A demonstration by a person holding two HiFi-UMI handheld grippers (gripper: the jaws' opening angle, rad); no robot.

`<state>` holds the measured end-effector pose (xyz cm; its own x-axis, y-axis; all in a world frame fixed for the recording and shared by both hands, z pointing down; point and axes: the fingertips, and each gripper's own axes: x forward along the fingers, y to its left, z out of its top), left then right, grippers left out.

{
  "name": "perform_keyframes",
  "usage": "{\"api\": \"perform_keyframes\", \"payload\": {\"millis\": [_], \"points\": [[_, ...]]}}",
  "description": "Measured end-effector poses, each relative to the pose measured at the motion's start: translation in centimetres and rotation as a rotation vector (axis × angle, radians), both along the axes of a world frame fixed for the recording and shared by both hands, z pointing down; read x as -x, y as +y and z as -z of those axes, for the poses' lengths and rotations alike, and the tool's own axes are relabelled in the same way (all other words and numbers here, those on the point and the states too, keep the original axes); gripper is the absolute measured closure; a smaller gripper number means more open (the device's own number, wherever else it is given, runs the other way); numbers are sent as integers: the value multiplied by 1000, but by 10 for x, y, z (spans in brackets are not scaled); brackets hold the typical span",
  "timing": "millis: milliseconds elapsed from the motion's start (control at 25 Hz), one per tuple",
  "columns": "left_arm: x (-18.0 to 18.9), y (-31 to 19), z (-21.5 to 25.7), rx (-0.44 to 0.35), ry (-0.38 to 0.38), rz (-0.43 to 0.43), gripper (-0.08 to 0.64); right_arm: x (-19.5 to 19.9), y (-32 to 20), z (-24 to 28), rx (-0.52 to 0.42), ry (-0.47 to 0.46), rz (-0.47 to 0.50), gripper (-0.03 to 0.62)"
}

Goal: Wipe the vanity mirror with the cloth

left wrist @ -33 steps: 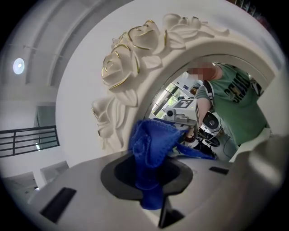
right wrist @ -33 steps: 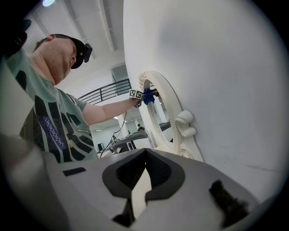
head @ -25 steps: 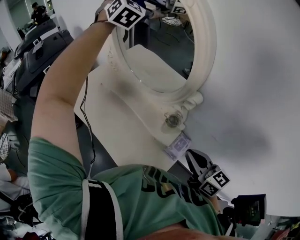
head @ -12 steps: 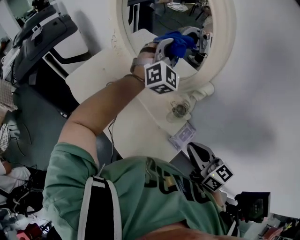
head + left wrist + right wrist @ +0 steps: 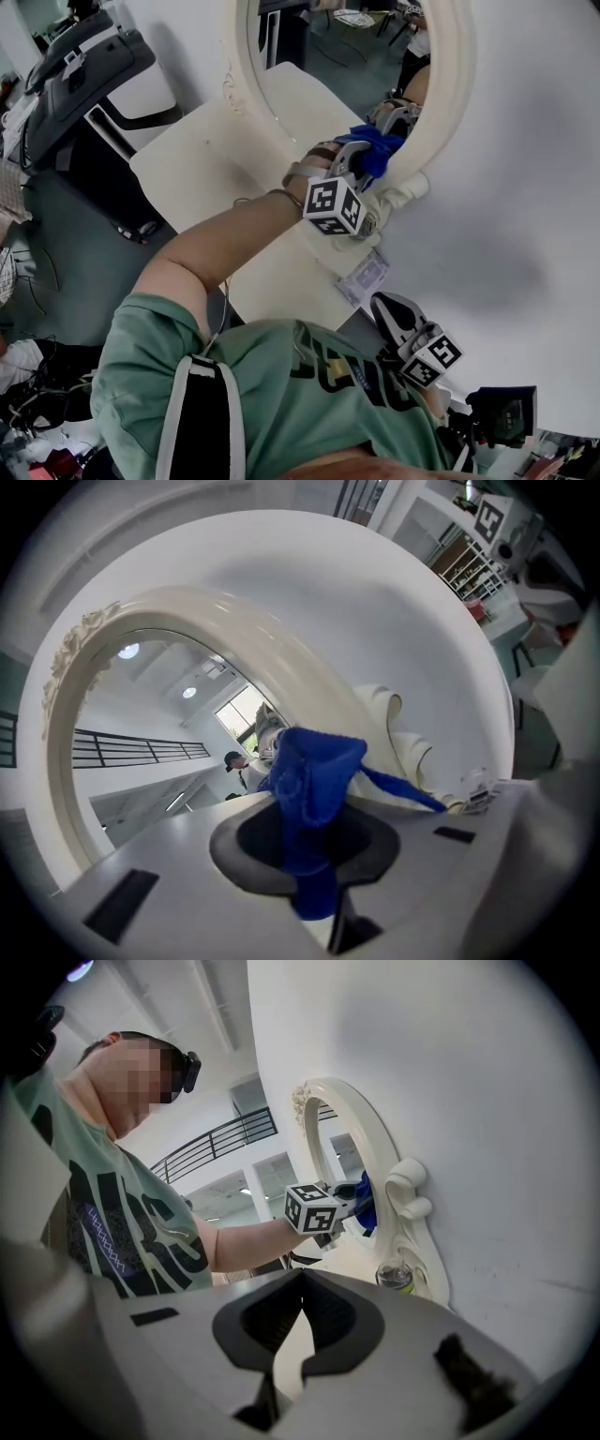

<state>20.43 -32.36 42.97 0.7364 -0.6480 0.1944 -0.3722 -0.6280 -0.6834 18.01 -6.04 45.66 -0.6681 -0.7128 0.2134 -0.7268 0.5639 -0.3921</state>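
Observation:
An oval vanity mirror in a cream ornate frame (image 5: 448, 103) hangs against the white wall. My left gripper (image 5: 367, 161) is shut on a blue cloth (image 5: 377, 148) and holds it against the lower right of the glass (image 5: 319, 66), beside the frame's scroll foot. In the left gripper view the cloth (image 5: 314, 780) bunches between the jaws, with the frame (image 5: 281, 658) curving just ahead. My right gripper (image 5: 396, 319) hangs low by the person's chest, shut and with nothing in it. From the right gripper view the mirror (image 5: 349, 1147) and the cloth (image 5: 367, 1208) show ahead.
A white tabletop (image 5: 206, 187) lies under the mirror, with a small patterned packet (image 5: 361, 278) near its edge. A small clear jar (image 5: 398, 1277) stands at the mirror's base. A dark machine (image 5: 84, 66) sits at the far left, and a black device (image 5: 502, 412) at the lower right.
My left gripper has swept the cloth from the top left of the mirror down across the glass to its lower right edge. The right gripper has stayed put.

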Motion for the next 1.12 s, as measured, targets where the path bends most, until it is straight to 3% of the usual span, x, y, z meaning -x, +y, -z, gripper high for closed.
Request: {"api": "perform_keyframes", "payload": {"millis": [120,240,320,400,600,720,920,1120], "points": [[-3,1,-3,11,-32,-50,488,0,-1,2,-12,3,2,580],[-1,0,-3,83,-42,-108,482,-1,-4,9,-44,12,10,580],[10,-10,11,110,-25,-104,480,-5,-4,12,-62,10,0,580],[33,-35,43,80,18,-48,480,-8,-3,12,-71,10,-11,580],[117,-125,184,-36,233,182,479,-14,-6,9,-99,6,-21,580],[154,-160,260,-115,284,299,479,-19,-8,10,-114,-5,-31,580],[175,-190,323,-163,303,438,479,-22,-8,11,-129,-17,-36,580],[163,-202,324,-160,246,485,480,-26,-7,8,-133,-30,-44,580]]}}
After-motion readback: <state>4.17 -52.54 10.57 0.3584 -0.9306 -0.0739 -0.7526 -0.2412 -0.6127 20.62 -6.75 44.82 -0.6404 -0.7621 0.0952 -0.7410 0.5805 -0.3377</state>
